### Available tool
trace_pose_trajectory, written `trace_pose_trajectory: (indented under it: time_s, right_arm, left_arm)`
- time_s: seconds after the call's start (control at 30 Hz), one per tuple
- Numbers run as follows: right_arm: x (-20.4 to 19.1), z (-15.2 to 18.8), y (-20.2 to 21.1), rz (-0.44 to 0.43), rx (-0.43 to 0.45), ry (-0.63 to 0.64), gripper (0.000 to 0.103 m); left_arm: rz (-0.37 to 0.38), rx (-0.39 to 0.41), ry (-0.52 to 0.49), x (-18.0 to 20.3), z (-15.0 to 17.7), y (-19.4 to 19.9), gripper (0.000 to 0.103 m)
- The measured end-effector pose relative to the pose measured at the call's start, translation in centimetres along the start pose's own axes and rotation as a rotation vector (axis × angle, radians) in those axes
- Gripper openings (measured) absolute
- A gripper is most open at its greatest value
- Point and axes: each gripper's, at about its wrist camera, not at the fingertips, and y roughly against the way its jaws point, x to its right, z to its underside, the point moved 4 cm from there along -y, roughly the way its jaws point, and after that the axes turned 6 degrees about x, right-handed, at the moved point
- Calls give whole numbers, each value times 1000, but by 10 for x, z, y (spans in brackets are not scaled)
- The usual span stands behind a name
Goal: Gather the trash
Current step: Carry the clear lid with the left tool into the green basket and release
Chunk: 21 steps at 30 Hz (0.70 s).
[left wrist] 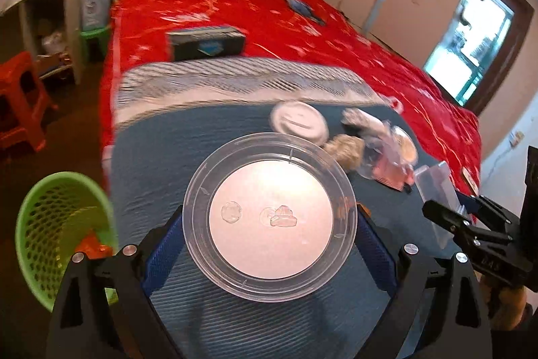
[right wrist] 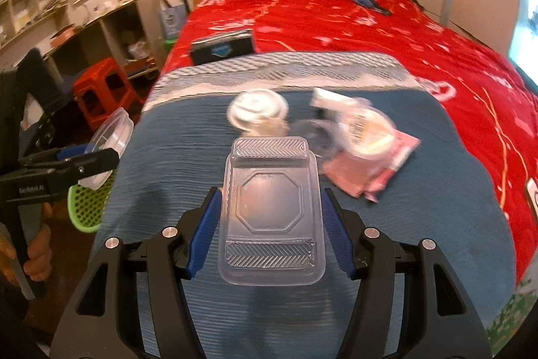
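Left gripper (left wrist: pixel 269 221) clamps a round clear lid (left wrist: pixel 269 217), wide-spread jaws pressing its rim; right gripper (right wrist: pixel 270 214) pinches a clear rectangular tray (right wrist: pixel 272 211), apparently empty. Keep both level and swing them over the green mesh basket (left wrist: pixel 57 234) before letting go; it already holds something orange. Beyond, cups and pink wrappers (right wrist: pixel 370 170) wait on the blue blanket (right wrist: pixel 168 157).

The right gripper (right wrist: pixel 270 217) is clamping a clear rectangular tray (right wrist: pixel 271 211) between its blue pads above the blue blanket (right wrist: pixel 175 150). At the left, the left gripper (right wrist: pixel 101 157) is holding a round clear lid (right wrist: pixel 109 142) over a green basket (right wrist: pixel 87 207).
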Motion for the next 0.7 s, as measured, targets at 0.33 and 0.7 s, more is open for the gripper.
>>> trace_pose_trajectory:
  time_s: [0.33, 0.7]
  right_arm:
    - [-76, -16, -12, -110, 7, 81, 60]
    - [-149, -28, -36, -203, -12, 159, 60]
  left_arm:
    - [-168, 66, 82, -80, 7, 50, 90]
    - [-355, 100, 179, -165, 21, 79, 90]
